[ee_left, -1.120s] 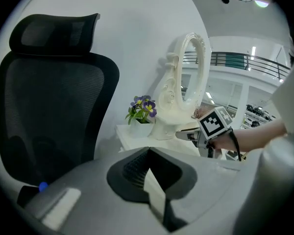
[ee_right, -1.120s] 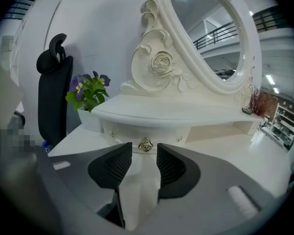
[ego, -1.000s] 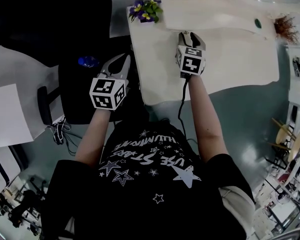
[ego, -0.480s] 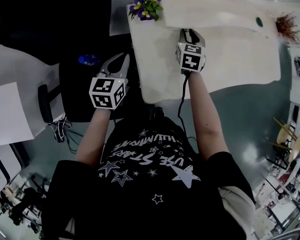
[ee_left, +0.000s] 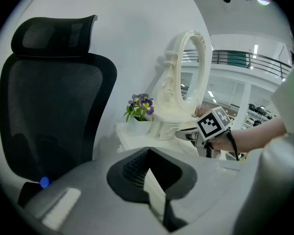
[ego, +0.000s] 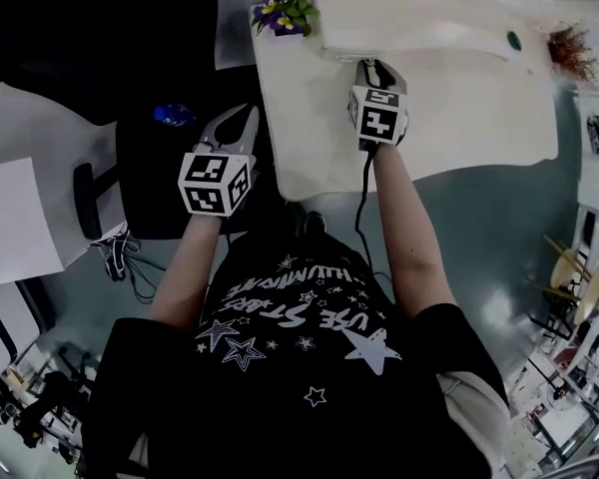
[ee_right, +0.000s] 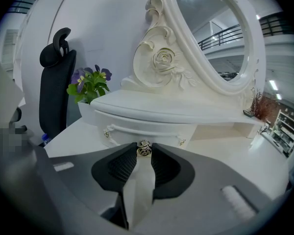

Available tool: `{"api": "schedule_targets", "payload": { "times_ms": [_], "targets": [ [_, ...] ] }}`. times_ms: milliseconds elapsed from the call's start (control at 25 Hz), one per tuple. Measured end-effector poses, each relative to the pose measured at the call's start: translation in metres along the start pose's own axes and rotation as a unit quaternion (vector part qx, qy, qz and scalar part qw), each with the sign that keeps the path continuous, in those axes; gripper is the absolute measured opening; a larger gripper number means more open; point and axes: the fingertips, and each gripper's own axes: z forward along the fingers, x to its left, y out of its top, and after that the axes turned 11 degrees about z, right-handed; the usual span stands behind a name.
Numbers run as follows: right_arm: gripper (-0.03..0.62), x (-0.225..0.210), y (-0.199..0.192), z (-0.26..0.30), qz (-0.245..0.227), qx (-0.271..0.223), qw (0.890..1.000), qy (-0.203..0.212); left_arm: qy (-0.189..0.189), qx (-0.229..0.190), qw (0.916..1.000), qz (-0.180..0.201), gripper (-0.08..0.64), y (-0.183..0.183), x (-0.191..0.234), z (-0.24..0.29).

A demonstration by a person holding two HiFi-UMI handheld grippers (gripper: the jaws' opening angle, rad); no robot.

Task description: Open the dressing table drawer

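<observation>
The white dressing table (ego: 459,118) has a curved drawer (ee_right: 147,127) under its raised shelf, with a small metal knob (ee_right: 144,149) at the front. My right gripper (ee_right: 144,153) reaches over the tabletop to the drawer front (ego: 372,68). Its jaws have just been closing and now pinch the knob between the black pads (ee_right: 118,168). My left gripper (ego: 242,118) hangs off the table's left side over a black chair seat. It is shut with nothing in it (ee_left: 149,151). The drawer front sits flush.
A potted purple flower (ego: 285,13) stands at the table's back left corner. The oval mirror (ee_right: 210,38) rises behind the drawer. A black mesh office chair (ee_left: 54,97) stands left of the table, with a blue bottle (ego: 170,115) beside it.
Both grippers stay where they were. The head view only drifts slightly, and the drawer has not moved.
</observation>
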Motion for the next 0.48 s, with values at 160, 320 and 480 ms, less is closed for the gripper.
{"api": "schedule_targets", "payload": {
  "times_ms": [160,320,480],
  "targets": [
    [0.123,0.0015,-0.0006,0.0003,0.003,0.0,1.0,-0.002,-0.002,-0.002,1.0,0.003,0.0,0.0025,0.0014,0.003],
    [0.123,0.0015,-0.0021,-0.001,0.004,0.001,1.0,-0.004,-0.003,-0.003,1.0,0.005,0.001,0.0031,0.0013,0.0039],
    [0.123,0.0003,-0.0049,-0.0024,0.003,0.006,1.0,-0.003,-0.003,-0.003,1.0,0.002,0.002,0.0017,-0.0004,0.0058]
  ]
}}
